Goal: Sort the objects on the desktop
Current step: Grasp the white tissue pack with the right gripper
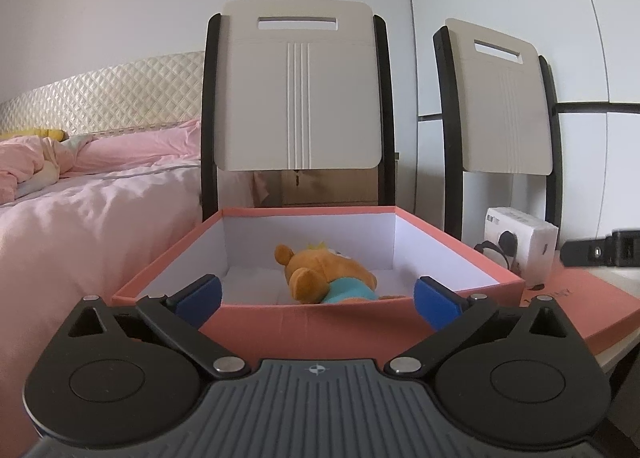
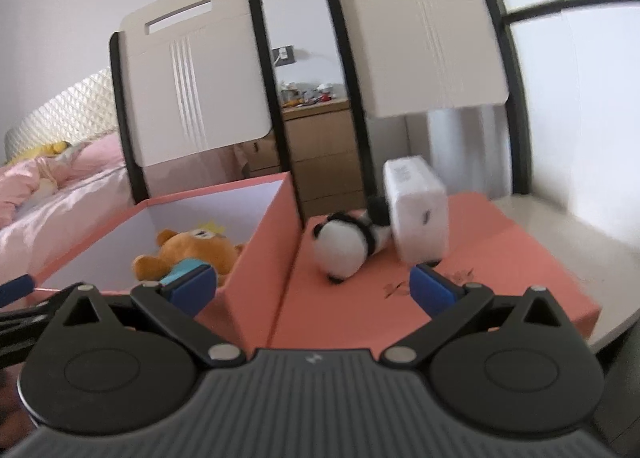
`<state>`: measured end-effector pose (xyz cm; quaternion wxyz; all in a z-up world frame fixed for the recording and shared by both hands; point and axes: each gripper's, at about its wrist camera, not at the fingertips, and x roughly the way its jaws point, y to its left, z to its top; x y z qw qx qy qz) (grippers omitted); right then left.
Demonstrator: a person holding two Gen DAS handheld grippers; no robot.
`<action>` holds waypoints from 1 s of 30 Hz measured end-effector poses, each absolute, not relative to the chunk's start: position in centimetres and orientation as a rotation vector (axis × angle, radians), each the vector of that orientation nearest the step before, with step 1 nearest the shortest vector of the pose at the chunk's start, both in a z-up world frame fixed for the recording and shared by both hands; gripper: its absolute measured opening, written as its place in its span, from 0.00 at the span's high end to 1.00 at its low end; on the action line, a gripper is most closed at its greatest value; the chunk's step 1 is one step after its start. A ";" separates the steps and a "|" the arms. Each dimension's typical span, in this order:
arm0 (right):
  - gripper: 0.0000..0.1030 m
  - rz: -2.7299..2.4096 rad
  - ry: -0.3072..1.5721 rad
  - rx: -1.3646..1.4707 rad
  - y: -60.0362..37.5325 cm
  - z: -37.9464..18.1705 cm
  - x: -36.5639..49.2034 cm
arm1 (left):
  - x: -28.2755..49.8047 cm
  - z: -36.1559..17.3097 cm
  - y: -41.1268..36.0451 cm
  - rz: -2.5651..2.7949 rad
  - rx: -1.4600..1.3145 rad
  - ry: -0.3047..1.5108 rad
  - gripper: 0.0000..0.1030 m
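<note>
An open salmon-pink box with white inner walls holds an orange plush bear in a teal shirt, lying on its side. My left gripper is open and empty just in front of the box's near wall. In the right wrist view the box and bear are at left. A panda plush and a white carton rest on the pink lid beside the box. My right gripper is open and empty in front of the panda.
Two white chairs with black frames stand behind the table. A bed with pink bedding lies to the left. A black device sits at far right. The table's pale edge runs at right.
</note>
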<state>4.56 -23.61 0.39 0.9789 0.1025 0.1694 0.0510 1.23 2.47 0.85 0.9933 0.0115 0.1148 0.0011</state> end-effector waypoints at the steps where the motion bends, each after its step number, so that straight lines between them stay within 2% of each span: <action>1: 0.00 0.092 0.337 0.199 -23.9 0.7 4.8 | 1.2 0.9 2.5 0.003 0.020 0.230 0.00; 6: 0.00 0.059 0.359 0.221 -26.5 2.7 7.9 | 1.2 1.1 3.1 0.017 -0.009 0.226 0.00; 12: 0.00 -0.012 0.307 0.120 -28.2 4.0 12.9 | 1.7 0.9 3.4 0.048 -0.019 0.248 0.00; 23: 0.00 -0.124 0.388 0.197 -32.6 -0.2 20.3 | 1.8 0.5 3.3 0.064 -0.006 0.261 0.00; 30: 0.00 -0.061 0.392 0.162 -30.9 -1.5 22.1 | 2.1 0.4 3.4 0.068 -0.001 0.267 0.00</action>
